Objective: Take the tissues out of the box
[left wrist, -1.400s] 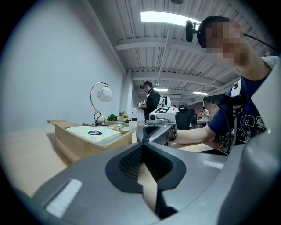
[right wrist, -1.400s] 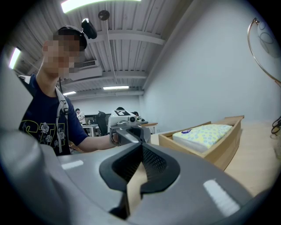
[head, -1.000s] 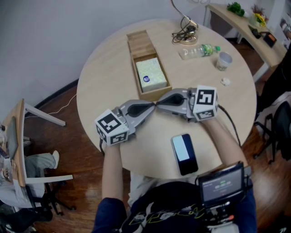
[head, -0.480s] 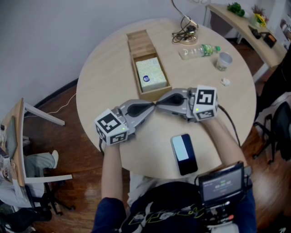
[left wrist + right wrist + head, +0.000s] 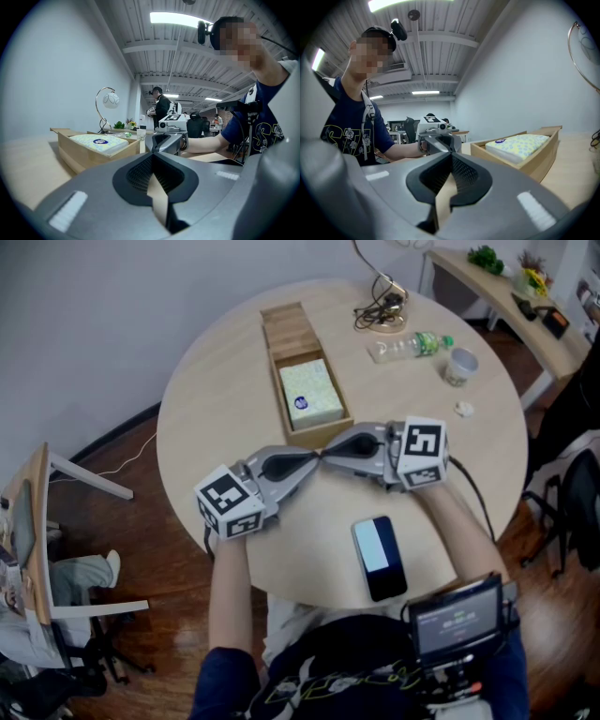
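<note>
A long wooden box (image 5: pixel 277 326) lies on the round table (image 5: pixel 211 399), with its lid part at the far end. A pale yellow-green tissue pack (image 5: pixel 310 393) fills its near compartment. My left gripper (image 5: pixel 312 461) and right gripper (image 5: pixel 332 453) rest on the table just in front of the box, pointing at each other tip to tip. Both are shut with nothing between the jaws. In the left gripper view the left gripper (image 5: pixel 152 154) faces the right gripper (image 5: pixel 165 140), with the tissue pack (image 5: pixel 99 141) to the left. In the right gripper view the right gripper (image 5: pixel 451 157) faces the left gripper (image 5: pixel 438 140), and the tissue pack (image 5: pixel 518 143) lies to the right.
A black phone (image 5: pixel 379 557) lies near the table's front edge. At the far right are a plastic bottle (image 5: pixel 412 345), a cup (image 5: pixel 461 365), a small white scrap (image 5: pixel 464 409) and coiled cables (image 5: pixel 382 304). A chair (image 5: pixel 52 540) stands left of the table.
</note>
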Action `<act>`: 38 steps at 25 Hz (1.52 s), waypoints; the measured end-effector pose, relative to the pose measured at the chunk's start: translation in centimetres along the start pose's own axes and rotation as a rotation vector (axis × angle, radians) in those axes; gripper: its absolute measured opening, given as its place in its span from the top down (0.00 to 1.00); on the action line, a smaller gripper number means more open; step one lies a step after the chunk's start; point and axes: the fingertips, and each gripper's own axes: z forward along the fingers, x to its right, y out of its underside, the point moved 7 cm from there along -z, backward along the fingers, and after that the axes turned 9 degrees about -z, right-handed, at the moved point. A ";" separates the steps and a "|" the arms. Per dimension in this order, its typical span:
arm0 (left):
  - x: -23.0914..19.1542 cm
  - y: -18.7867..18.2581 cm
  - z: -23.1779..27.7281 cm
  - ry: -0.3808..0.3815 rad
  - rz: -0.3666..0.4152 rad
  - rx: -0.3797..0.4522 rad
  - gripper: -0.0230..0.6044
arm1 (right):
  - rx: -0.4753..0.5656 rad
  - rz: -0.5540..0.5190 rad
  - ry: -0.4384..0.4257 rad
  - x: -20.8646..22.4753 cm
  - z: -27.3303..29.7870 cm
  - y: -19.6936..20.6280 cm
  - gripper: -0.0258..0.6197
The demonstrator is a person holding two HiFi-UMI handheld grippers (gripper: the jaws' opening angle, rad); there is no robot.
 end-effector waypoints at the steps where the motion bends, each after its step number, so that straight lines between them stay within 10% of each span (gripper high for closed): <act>1: 0.0 0.0 0.0 0.000 0.000 0.000 0.96 | -0.001 0.002 0.000 0.0 0.0 0.0 0.96; 38: 0.1 0.0 0.1 0.001 -0.004 -0.002 0.96 | 0.001 0.010 -0.011 0.1 -0.2 0.0 0.96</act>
